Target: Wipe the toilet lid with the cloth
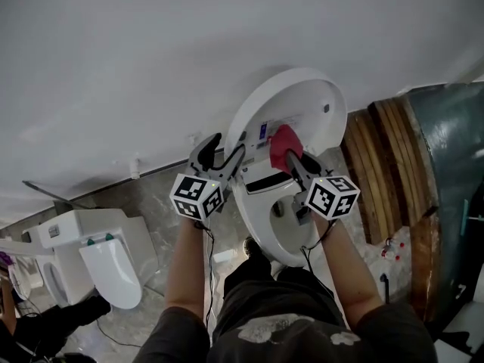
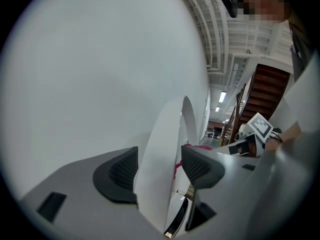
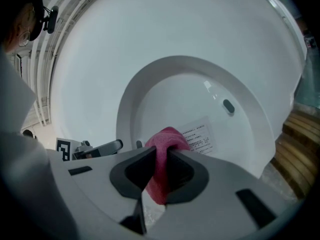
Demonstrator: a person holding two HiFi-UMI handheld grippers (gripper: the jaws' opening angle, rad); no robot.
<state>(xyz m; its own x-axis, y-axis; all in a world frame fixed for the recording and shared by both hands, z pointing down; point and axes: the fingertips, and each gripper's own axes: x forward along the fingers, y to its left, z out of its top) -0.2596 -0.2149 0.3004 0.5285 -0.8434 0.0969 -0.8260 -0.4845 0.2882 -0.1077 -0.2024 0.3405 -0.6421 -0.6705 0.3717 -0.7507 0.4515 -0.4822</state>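
Head view. The toilet lid (image 1: 302,97) stands raised, with its inner face towards the person. The left gripper (image 1: 227,148) sits at the lid's left rim. The right gripper (image 1: 293,159) holds the red cloth (image 1: 283,146) up at the inner face, near a printed label (image 1: 265,131). Both forearms reach forward, side by side. The left gripper looks close to level; the right is tipped slightly down.

Left gripper view. The fingers (image 2: 120,174) stand wide apart with the lid rim (image 2: 160,149) between them. There is a gap at the right pad, and nothing is clamped. A sliver of cloth (image 2: 200,147) shows beyond the rim.

Right gripper view. The fingers (image 3: 137,169) are closed on a fold of the cloth (image 3: 165,139). The fold bulges out above the pads and hangs below them. The lid face (image 3: 190,89) and label (image 3: 200,136) lie just behind it. Contact with the face looks likely, but I cannot confirm it.

Risks, as judged:
- The lid is not gripped. Wiping pressure from the right could rock it back on its hinge, or it could drop forward.
- The pinch on the cloth is narrow. Drag across the face could pull the cloth out of the fingers.
- The label's edge could snag the cloth.
- With so little cloth bunched ahead of the pads, the bare fingers could scrape the lid.
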